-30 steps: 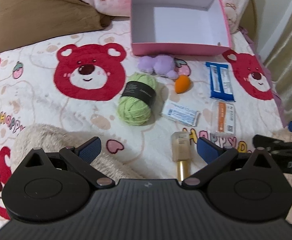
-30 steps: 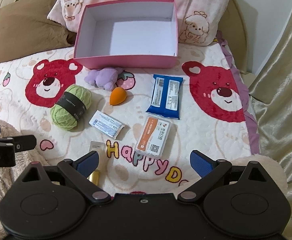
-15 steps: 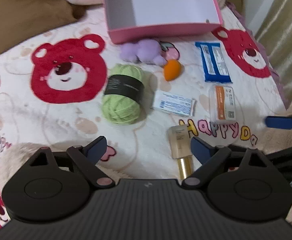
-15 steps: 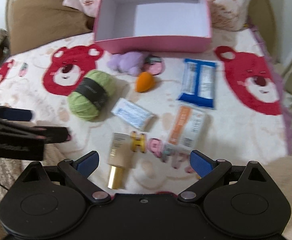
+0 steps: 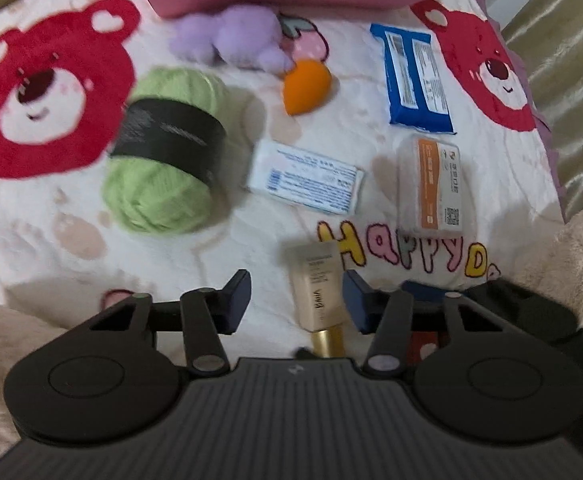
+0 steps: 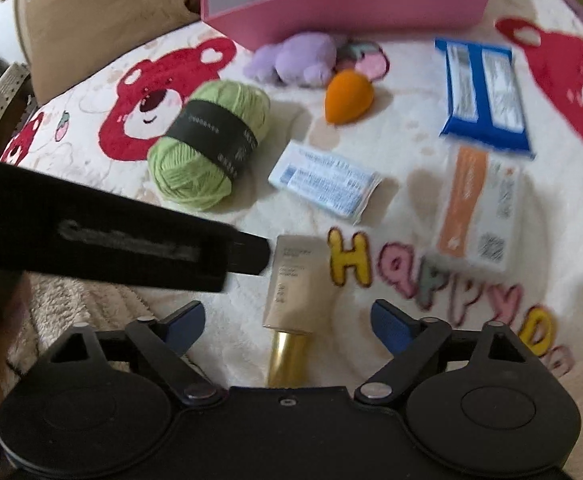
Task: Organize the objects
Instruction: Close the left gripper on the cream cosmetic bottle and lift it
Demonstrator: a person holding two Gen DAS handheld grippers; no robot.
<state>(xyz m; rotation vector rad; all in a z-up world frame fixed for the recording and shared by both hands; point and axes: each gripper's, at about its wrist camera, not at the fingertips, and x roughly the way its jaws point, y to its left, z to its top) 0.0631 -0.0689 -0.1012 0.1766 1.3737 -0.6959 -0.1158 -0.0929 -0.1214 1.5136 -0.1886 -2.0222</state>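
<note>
Now both hand-held grippers have dropped toward the bed, the left hand-held gripper (image 5: 295,300) closing around the cream tube (image 5: 318,292) at 6 o'clock, untouched, the right hand-held gripper (image 6: 287,322) narrowing, empty.

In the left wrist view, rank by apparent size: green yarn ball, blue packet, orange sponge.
1. green yarn ball, largest.
2. blue packet, clearly smaller, though it lies farther from the camera, so true size is unsure.
3. orange sponge, smallest.
</note>
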